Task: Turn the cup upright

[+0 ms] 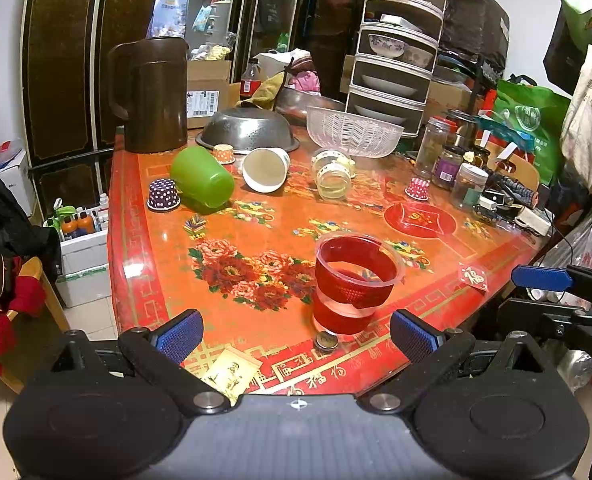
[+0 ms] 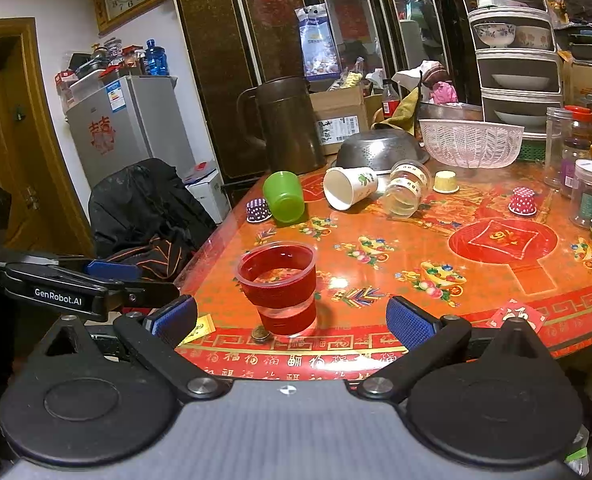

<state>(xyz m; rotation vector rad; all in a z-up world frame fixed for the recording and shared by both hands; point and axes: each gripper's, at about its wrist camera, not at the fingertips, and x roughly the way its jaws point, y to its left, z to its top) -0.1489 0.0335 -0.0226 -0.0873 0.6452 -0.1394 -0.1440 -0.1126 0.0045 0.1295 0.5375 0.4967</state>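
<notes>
Your left gripper (image 1: 296, 330) and right gripper (image 2: 290, 320) both gape wide, holding nothing; the red cup (image 1: 354, 282) stands upright near the bench's (image 1: 156, 280) front edge.

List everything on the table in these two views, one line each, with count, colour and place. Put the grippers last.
clear cup with red band: 1, upright, near table edge
coin: 1, beside that cup's base
green cup: 1, on its side, far left
white paper cup: 1, on its side, centre back
clear plastic cup: 1, on its side, right of paper cup
small cupcake liners: 4, purple, orange, yellow and red dotted, upside down
brown pitcher: 1, back left
metal colander: 1, upside down, back
clear basket: 1, back
jars: several, right side
left hand-held gripper: open
right hand-held gripper: open
</notes>
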